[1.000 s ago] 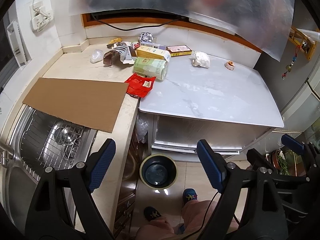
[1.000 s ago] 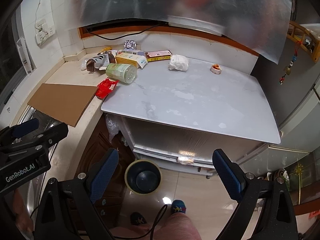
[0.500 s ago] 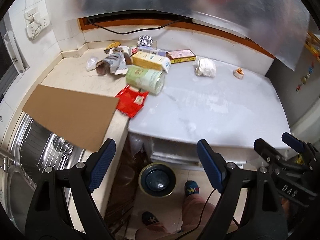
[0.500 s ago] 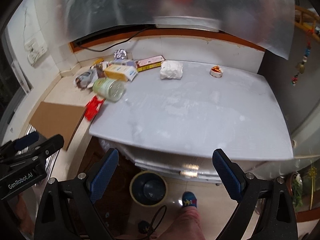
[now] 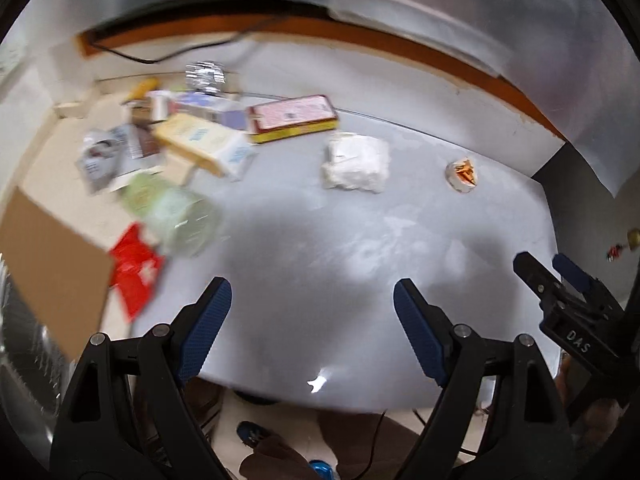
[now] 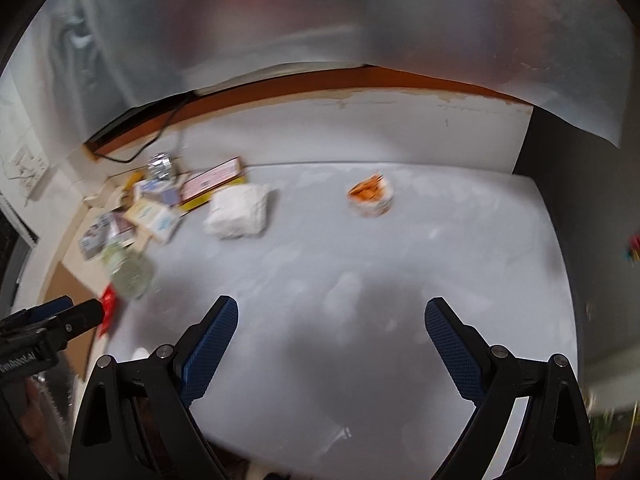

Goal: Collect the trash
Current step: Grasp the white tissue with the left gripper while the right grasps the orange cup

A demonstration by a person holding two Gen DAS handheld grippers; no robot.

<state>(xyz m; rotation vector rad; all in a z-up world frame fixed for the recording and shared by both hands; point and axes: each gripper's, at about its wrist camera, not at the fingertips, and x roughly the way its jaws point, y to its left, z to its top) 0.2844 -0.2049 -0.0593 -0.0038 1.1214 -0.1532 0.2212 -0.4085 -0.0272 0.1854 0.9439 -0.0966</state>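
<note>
Trash lies on a white table (image 5: pixel 320 264): a crumpled white tissue wad (image 5: pixel 356 162), a small orange-and-white wrapper (image 5: pixel 462 172), a red-and-yellow box (image 5: pixel 294 116), a cream box (image 5: pixel 204 144), a pale green roll (image 5: pixel 172 208) and a red packet (image 5: pixel 134 268). My left gripper (image 5: pixel 312 312) is open and empty over the table's front. My right gripper (image 6: pixel 330 332) is open and empty, with the tissue wad (image 6: pixel 240 216) and the wrapper (image 6: pixel 370 196) beyond it. Both views are blurred.
A cardboard sheet (image 5: pixel 48 264) lies on the beige counter at left, over a steel sink (image 5: pixel 24 364). More wrappers and a foil ball (image 5: pixel 204 76) sit at the back left. A plastic sheet hangs over the back wall. My right gripper shows at the left view's right edge (image 5: pixel 560 284).
Both grippers have moved forward and down over the table. The floor bin has dropped out of view and the trash looks larger and closer. Both jaws stay open.
</note>
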